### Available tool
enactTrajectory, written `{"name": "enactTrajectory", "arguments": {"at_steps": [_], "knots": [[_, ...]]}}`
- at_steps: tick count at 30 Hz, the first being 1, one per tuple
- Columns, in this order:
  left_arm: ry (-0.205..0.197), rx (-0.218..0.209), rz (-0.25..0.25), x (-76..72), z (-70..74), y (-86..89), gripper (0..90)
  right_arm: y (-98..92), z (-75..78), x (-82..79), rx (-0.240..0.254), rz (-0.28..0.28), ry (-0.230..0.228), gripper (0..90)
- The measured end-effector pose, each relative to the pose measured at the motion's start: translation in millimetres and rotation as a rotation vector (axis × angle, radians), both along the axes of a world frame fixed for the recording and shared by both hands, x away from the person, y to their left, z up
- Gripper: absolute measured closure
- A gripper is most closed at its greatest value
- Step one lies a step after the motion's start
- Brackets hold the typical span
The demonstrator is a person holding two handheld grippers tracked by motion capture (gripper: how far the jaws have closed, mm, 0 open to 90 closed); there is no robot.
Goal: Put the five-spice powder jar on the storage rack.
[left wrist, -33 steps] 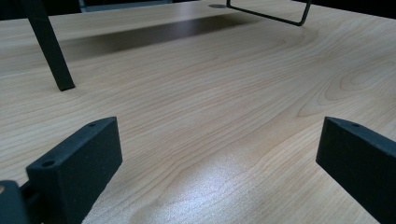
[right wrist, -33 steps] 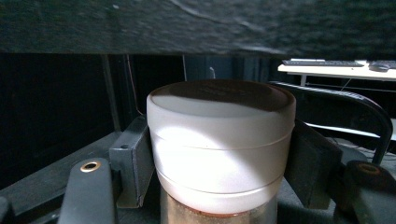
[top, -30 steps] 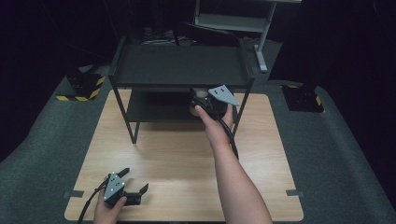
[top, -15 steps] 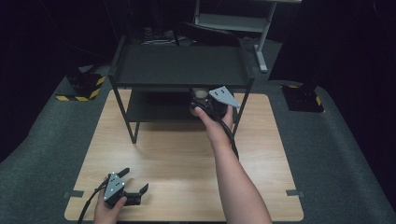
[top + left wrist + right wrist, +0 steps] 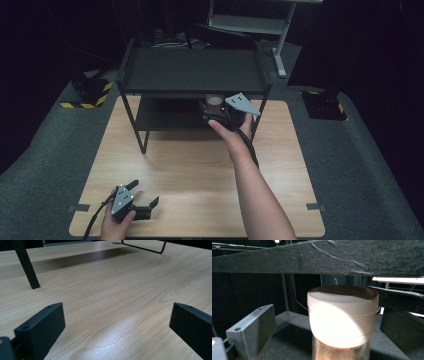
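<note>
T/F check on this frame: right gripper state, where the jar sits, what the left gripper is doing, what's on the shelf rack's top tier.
1. The right gripper is clamped on the white-lidded clear jar. False: its jaws have just been opening and stand apart from the jar between them.
2. The jar stands on the lower tier of the black two-tier metal shelf rack. True.
3. The left gripper rests low over the light wooden table, jaws open with nothing between them. True.
4. The jar lies on its side. False: it stands upright, lid on top.
5. A second jar sits on the rack's top tier. False: that tier is bare.
</note>
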State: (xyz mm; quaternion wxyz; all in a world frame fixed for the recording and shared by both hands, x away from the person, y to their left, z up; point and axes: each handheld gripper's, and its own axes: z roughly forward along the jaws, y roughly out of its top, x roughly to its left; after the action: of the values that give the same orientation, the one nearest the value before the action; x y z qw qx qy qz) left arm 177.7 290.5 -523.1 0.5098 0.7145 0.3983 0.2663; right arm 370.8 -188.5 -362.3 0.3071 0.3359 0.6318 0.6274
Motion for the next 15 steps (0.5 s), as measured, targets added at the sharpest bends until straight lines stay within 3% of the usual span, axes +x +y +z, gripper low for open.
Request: {"name": "enactTrajectory", "arguments": {"at_steps": [8,15], "knots": [[0.001,-0.004,0.0,0.2,-0.3,-0.2,0.5,-11.1,0.2,-18.3,0.006,0.043,-0.044,0.2],[-0.002,-0.002,-0.004,-0.1,-0.3,0.1,0.5,-25.9,-7.0,-39.3,-0.001,0.057,-0.051,0.2]]}}
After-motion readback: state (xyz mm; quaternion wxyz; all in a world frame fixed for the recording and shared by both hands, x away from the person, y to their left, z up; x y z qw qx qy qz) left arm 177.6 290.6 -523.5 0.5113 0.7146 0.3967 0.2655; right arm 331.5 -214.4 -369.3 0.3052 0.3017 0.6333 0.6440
